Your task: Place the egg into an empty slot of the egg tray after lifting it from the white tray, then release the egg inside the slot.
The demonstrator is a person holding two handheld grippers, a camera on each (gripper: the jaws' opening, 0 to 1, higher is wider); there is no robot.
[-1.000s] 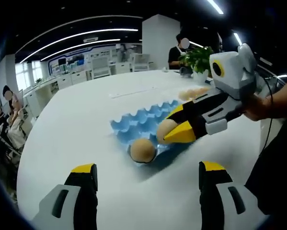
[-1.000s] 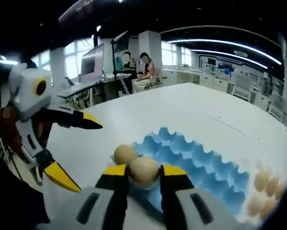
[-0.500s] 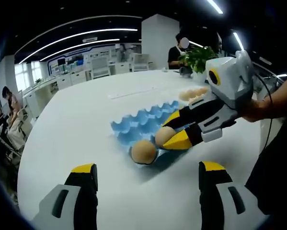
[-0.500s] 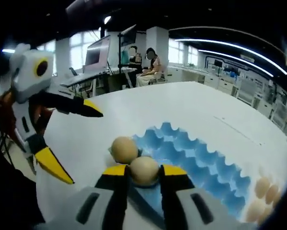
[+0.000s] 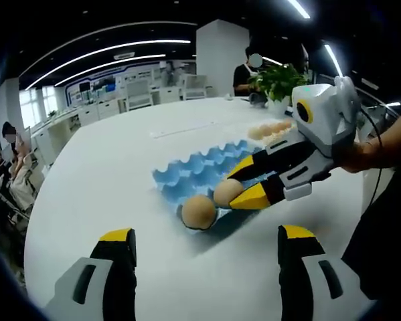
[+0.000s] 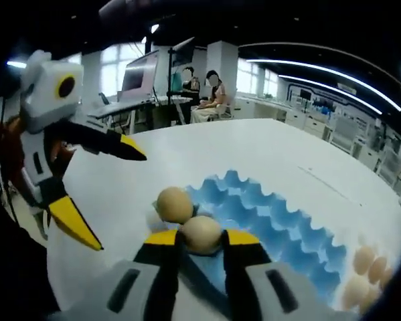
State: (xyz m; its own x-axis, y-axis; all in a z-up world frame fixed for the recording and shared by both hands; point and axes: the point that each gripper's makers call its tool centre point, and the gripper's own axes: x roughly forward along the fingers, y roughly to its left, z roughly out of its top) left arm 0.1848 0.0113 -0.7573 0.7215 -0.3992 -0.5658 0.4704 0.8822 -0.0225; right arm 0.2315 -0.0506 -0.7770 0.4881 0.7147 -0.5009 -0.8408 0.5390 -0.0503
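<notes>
A blue egg tray (image 5: pixel 200 170) (image 6: pixel 274 221) lies on the white table. One tan egg (image 5: pixel 199 211) (image 6: pixel 174 203) sits in its near corner slot. My right gripper (image 6: pixel 201 239) (image 5: pixel 239 182) is shut on a second tan egg (image 6: pixel 201 233) (image 5: pixel 227 192) and holds it low over the slot beside the first egg. My left gripper (image 5: pixel 203 244) is open with nothing between its jaws, short of the tray; in the right gripper view it (image 6: pixel 110 187) stands open at the left. Several more eggs (image 5: pixel 270 128) (image 6: pixel 364 271) lie beyond the tray's far end.
The white table (image 5: pixel 106 167) stretches wide around the tray. A potted plant (image 5: pixel 277 80) stands at the far edge. People sit at desks in the background (image 6: pixel 200 90). A person's hand (image 5: pixel 374 150) holds the right gripper.
My right gripper has carried its egg lower and closer to the first egg, down toward the tray slot. The left gripper has stayed open and still.
</notes>
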